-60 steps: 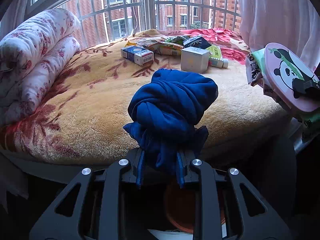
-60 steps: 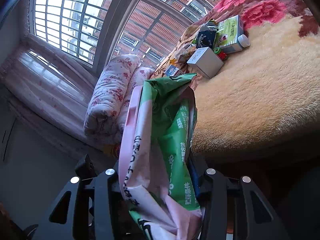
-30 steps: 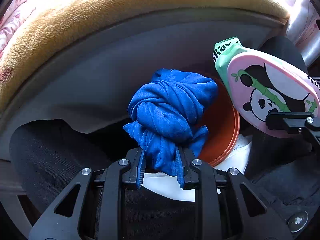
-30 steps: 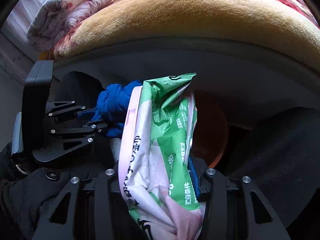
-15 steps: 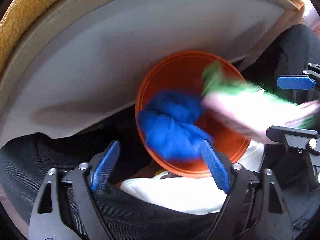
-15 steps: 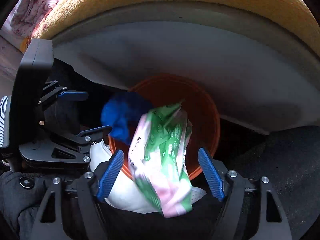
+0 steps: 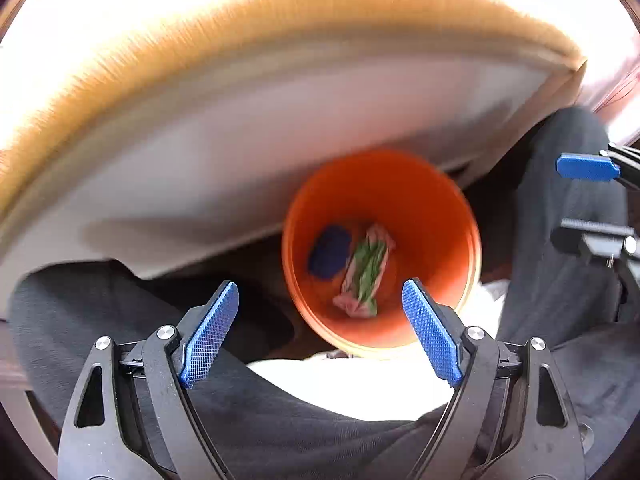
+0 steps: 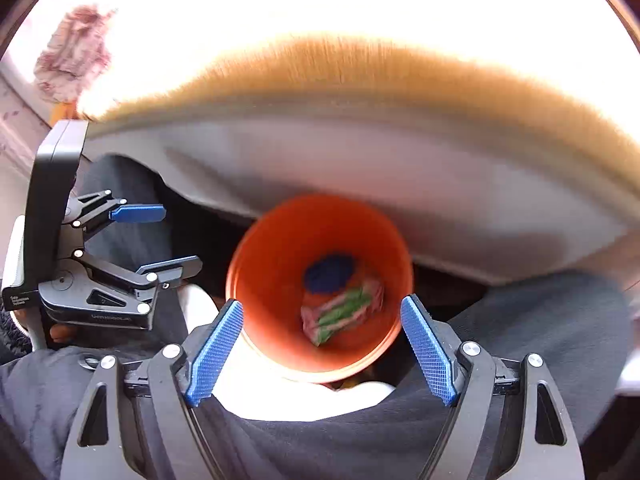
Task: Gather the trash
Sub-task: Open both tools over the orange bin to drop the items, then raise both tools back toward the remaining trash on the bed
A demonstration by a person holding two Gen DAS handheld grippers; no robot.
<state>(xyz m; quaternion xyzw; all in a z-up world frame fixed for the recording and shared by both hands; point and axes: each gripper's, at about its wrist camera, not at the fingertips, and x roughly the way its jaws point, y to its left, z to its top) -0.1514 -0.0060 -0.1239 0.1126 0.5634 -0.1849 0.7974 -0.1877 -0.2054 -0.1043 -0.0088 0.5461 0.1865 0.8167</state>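
An orange bin (image 7: 432,216) stands on the floor against the bed, seen from above in both wrist views. At its bottom lie a blue knotted cloth (image 7: 330,256) and a green-and-pink wrapper (image 7: 366,276), side by side. My left gripper (image 7: 320,284) hangs open above the bin with nothing between its blue pads. My right gripper (image 8: 321,302) is also above the bin (image 8: 280,248); its jaws are opening and hold nothing. From there the cloth (image 8: 330,274) and wrapper (image 8: 344,312) show below. Each gripper appears in the other's view: right (image 7: 580,202), left (image 8: 180,237).
The bed's tan fleece blanket (image 7: 240,40) and its grey side panel (image 7: 240,140) rise right behind the bin. The person's dark trouser legs (image 7: 100,312) flank the bin on both sides. A rolled floral quilt (image 8: 74,52) lies at the far left.
A second ago both grippers were shut on the cloth and the wrapper over the bin. Both opened, the items fell to the bin's bottom, and both grippers have drawn back upward.
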